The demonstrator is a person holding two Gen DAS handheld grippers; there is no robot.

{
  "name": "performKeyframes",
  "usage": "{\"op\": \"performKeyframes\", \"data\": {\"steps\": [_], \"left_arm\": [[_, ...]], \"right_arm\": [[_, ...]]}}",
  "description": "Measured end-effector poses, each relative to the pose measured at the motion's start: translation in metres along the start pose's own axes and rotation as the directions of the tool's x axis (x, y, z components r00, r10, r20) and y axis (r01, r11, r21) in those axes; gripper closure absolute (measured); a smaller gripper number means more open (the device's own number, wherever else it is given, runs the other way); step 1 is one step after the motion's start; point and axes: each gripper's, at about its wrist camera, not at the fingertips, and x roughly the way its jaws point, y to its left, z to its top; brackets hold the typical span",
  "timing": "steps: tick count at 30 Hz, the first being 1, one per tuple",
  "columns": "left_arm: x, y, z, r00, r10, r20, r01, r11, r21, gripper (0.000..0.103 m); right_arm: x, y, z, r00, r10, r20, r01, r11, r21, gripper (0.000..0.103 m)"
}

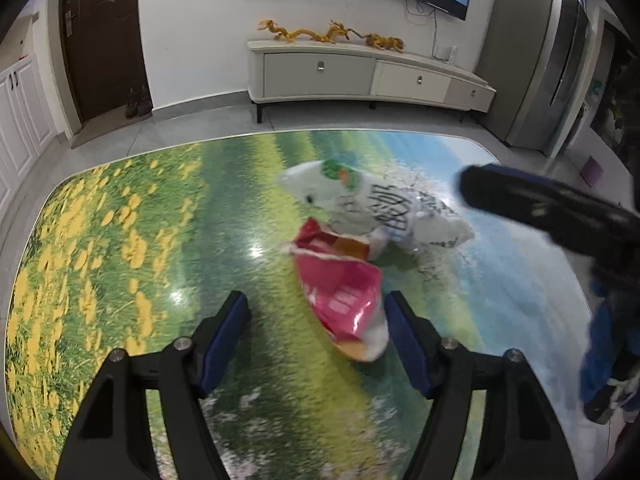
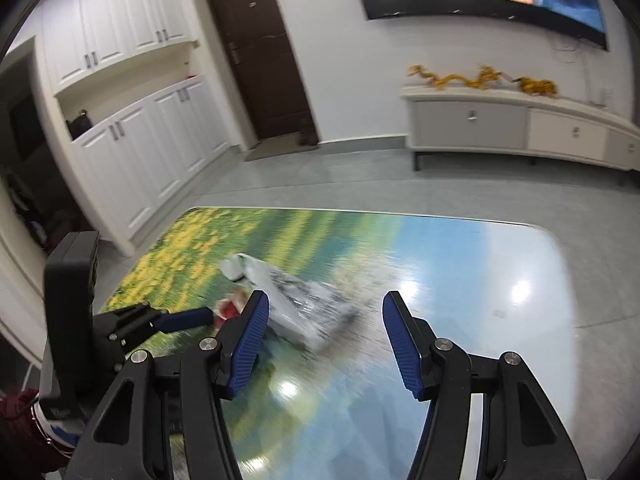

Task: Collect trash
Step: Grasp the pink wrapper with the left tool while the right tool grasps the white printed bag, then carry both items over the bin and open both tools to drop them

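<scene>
A torn pink snack wrapper (image 1: pixel 344 296) lies on the glossy picture-printed table (image 1: pixel 120 240), with a crumpled white wrapper with black lettering (image 1: pixel 376 208) touching it behind. My left gripper (image 1: pixel 316 312) is open, low over the table, its jaws on either side of the pink wrapper's near end. In the right wrist view the white wrapper (image 2: pixel 296 300) lies ahead and slightly left of my open right gripper (image 2: pixel 324 312); a bit of the pink wrapper (image 2: pixel 230 310) shows by the left gripper's fingers (image 2: pixel 180 320). The right gripper's black body (image 1: pixel 560 212) enters the left wrist view from the right.
The table's far edge (image 2: pixel 360 212) gives onto grey floor tiles. A white TV cabinet (image 1: pixel 360 76) with golden dragon figures stands against the far wall under a TV. A dark door (image 2: pixel 260 52) and white cupboards (image 2: pixel 132 120) are to the left.
</scene>
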Motion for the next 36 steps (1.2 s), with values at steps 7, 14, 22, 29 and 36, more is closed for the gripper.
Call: {"op": "performKeyframes", "data": {"steps": [7,14,22,29,36], "left_arm": [[-0.010,0.016,-0.007,1.000,0.005,0.014,-0.005,1.000,0.004,0.071],[-0.027,0.011,-0.021,0.998,-0.042,0.044,0.042,0.999,0.014,0.075],[-0.075,-0.013,-0.032,0.989,-0.092,0.118,0.083,0.994,0.076,0.076],[-0.105,-0.080,-0.034,0.967,-0.219,0.128,0.194,0.964,0.180,0.076],[-0.103,-0.205,-0.044,0.925,-0.378,0.028,0.347,0.874,0.341,0.076]], "right_arm": [[0.049,0.018,0.000,0.997,0.031,-0.072,-0.034,0.999,-0.036,0.043],[0.043,0.025,-0.015,0.995,0.006,-0.100,-0.013,0.997,-0.073,0.085],[-0.016,0.026,-0.047,0.999,0.030,-0.045,-0.032,0.999,-0.035,0.088],[-0.119,-0.016,-0.084,0.995,-0.070,0.074,0.062,0.993,0.100,0.088],[-0.225,-0.101,-0.154,0.954,-0.291,0.077,0.256,0.919,0.299,0.088]]}}
